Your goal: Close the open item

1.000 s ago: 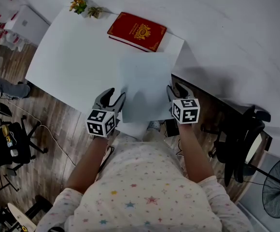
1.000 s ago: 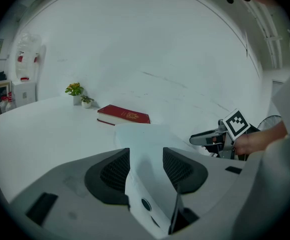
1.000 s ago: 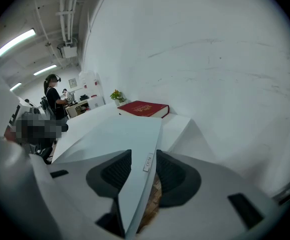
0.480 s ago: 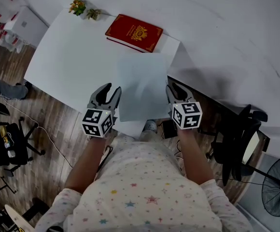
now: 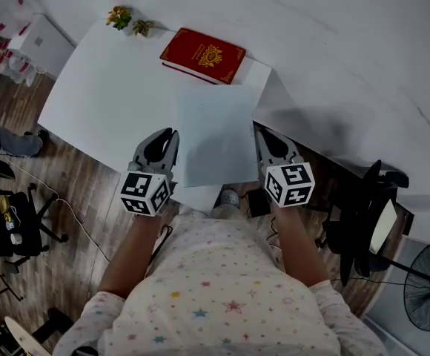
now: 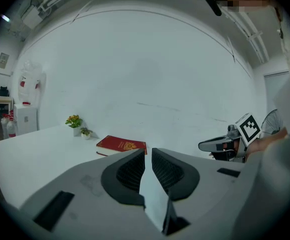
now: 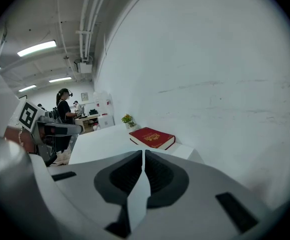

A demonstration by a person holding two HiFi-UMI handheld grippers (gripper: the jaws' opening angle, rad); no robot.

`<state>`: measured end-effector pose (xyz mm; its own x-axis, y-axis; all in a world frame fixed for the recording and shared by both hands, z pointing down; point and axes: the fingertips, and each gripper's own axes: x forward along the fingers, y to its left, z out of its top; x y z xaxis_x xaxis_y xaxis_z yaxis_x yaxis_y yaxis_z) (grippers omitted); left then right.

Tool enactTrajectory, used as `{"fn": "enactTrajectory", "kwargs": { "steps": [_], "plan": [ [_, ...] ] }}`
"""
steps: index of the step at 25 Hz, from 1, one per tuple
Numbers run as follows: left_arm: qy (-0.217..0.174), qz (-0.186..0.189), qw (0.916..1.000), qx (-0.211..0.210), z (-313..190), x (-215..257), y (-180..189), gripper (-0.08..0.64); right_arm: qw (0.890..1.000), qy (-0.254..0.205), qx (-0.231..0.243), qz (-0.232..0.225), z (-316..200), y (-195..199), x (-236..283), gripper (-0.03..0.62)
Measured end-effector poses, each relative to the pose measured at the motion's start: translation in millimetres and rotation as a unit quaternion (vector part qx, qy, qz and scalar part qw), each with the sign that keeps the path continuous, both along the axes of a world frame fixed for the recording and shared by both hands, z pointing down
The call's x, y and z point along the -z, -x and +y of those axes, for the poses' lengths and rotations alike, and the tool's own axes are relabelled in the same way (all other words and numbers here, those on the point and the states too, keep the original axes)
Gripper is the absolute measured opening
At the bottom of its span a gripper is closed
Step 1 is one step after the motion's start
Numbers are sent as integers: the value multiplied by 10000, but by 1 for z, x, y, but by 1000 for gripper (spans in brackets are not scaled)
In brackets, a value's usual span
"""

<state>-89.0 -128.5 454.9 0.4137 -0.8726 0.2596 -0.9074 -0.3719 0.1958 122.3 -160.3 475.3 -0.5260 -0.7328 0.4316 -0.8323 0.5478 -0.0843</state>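
Sheet and both grippers sit higher in frame. Left gripper (image 5: 171, 134) just closed on the pale sheet (image 5: 215, 136), centre frame, left edge; right gripper (image 5: 262, 134) pinches the right edge. Can't tell paper from cover.

A white table (image 5: 104, 87) is set against a white wall (image 5: 333, 43). A closed red book (image 5: 202, 55) with a gold emblem is laid flat at its far edge, and two small potted plants (image 5: 118, 16) are placed at the far left corner, near the book but apart from it. A pale sheet (image 5: 213, 128) is seen over the near edge; whether it rests on the top cannot be told.
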Motion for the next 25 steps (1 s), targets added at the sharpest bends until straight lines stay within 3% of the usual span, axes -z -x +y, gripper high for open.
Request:
{"fn": "enactTrajectory", "kwargs": {
  "steps": [13, 17, 25],
  "plan": [
    [-576, 91, 9983, 89, 1, 51, 0, 26, 9971, -709, 92, -275, 7, 0, 63, 0],
    [-685, 359, 9969, 158, 1, 71, 4, 26, 9955, -864, 123, -371, 8, 2, 84, 0],
    [-1001, 122, 9946, 259, -1, 104, 9, 25, 9903, -1282, 59, -531, 5, -3, 125, 0]
  ]
}}
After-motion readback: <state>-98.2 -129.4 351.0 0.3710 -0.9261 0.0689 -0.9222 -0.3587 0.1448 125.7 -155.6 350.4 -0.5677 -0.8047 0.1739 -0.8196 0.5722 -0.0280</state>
